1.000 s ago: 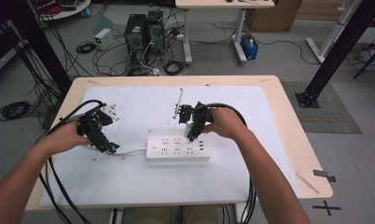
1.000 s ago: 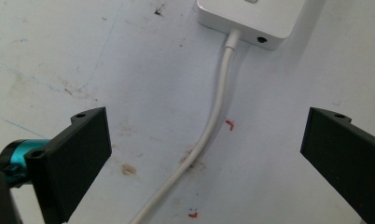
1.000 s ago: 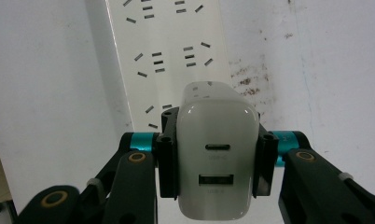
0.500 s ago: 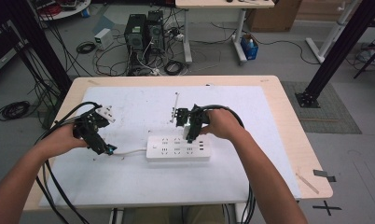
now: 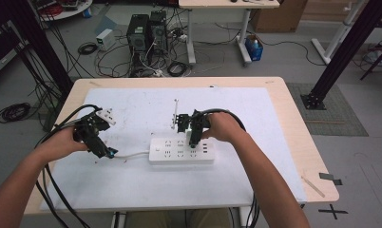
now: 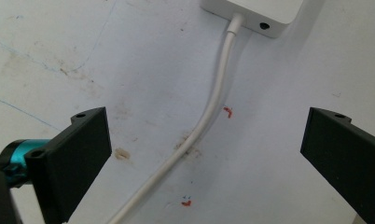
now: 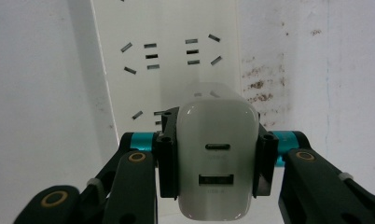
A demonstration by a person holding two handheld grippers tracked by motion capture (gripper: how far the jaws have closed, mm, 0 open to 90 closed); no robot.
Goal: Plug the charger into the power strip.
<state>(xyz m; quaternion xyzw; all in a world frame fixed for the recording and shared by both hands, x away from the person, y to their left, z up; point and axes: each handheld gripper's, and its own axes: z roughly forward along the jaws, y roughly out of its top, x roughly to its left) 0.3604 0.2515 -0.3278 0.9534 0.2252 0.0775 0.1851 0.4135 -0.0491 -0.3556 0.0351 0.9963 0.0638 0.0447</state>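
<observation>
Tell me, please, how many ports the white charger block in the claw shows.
2: a small oval port above, a wider rectangular port below, both on the white plastic charger block facing the camera; other faces are hidden.

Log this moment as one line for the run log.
right gripper: shut on charger, over power strip | left gripper: open, straddling strip cord

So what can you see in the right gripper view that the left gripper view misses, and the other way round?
The right gripper view shows a white charger clamped between that gripper's black jaws, its two ports facing the camera, held just above the socket slots of the power strip. The left gripper view shows the strip's white cord running across the table between wide-open jaws that touch nothing, plus small red marks. Both share the white power strip and the stained white table cover.
</observation>
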